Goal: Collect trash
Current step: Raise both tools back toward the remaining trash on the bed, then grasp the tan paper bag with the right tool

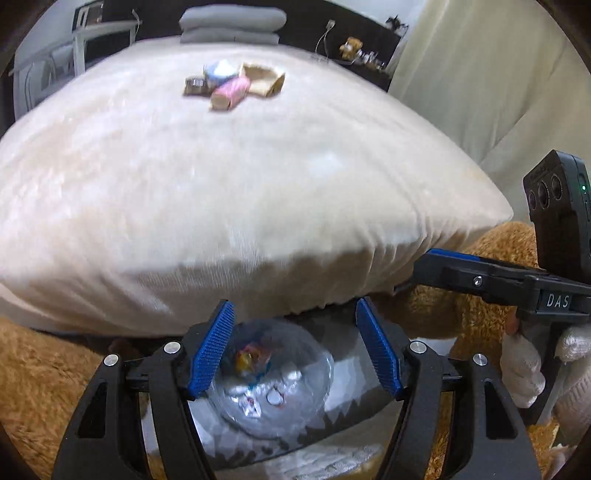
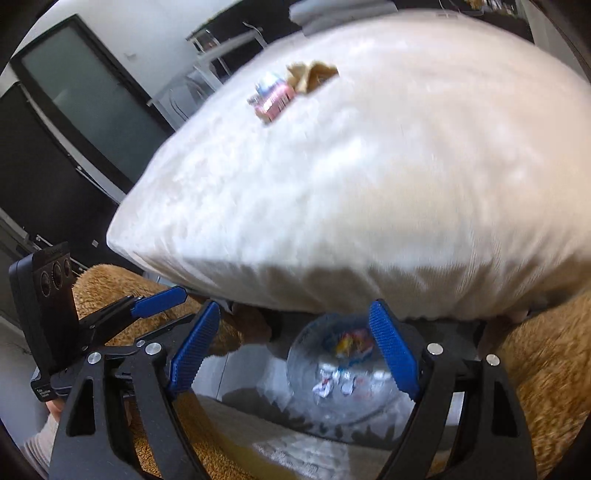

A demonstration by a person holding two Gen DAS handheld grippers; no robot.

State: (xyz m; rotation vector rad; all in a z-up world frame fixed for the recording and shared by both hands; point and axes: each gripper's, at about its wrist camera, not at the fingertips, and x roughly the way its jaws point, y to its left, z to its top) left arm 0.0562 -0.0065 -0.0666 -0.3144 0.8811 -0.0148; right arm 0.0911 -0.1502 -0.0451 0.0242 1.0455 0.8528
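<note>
A small pile of trash lies far back on a big white pillow [image 1: 236, 184]: a pink wrapper [image 1: 229, 93], a light blue packet [image 1: 220, 72], a dark small piece [image 1: 195, 85] and torn brown paper [image 1: 264, 79]. The pile also shows in the right wrist view [image 2: 275, 98]. Below the pillow's front edge a clear bag [image 1: 275, 384] holds crumpled wrappers; it also shows in the right wrist view [image 2: 343, 369]. My left gripper [image 1: 295, 347] is open and empty over the bag. My right gripper [image 2: 295, 349] is open and empty, beside the left one [image 2: 159, 299].
The pillow rests on a brown plush surface [image 1: 44, 373]. Grey folded cushions [image 1: 232, 24] lie behind it. A cream curtain [image 1: 480, 74] hangs at right. A white rack [image 1: 99, 40] and dark door panels [image 2: 85, 99] stand at left. The right gripper [image 1: 480, 277] reaches in from the right.
</note>
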